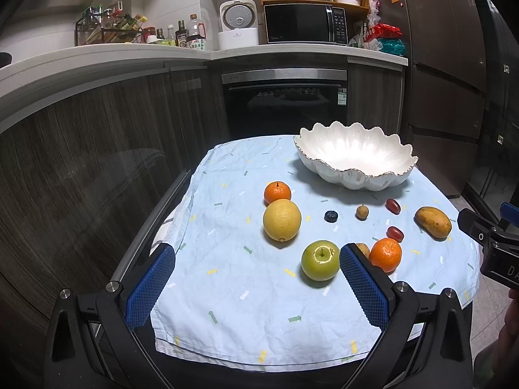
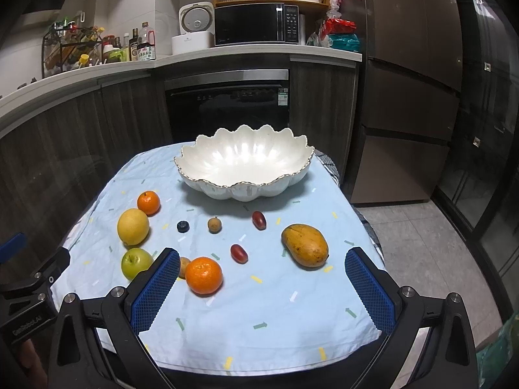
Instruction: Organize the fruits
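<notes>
Left gripper (image 1: 256,259): your jaws gape wide over the cloth, holding nothing.
Right gripper (image 2: 262,262): yours is spread wide too, empty.
Fruit, left to right in the right wrist view: one green apple (image 2: 137,263), one lemon (image 2: 133,226), two tangerines (image 2: 149,203) (image 2: 204,275), one blueberry (image 2: 183,226), two longans (image 2: 214,224) (image 2: 184,266), two red dates (image 2: 259,220) (image 2: 239,253), one mango (image 2: 305,244).
Bowl (image 2: 207,159): one, white, scalloped, empty, upper centre.
Surface: pale blue tablecloth (image 2: 275,308).
Room: oven (image 2: 227,103), microwave (image 2: 253,24) above.

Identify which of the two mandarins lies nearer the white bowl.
The mandarin touching the big yellow citrus is nearer the bowl; the other mandarin lies toward the table's near edge, beside the green apple.
</notes>
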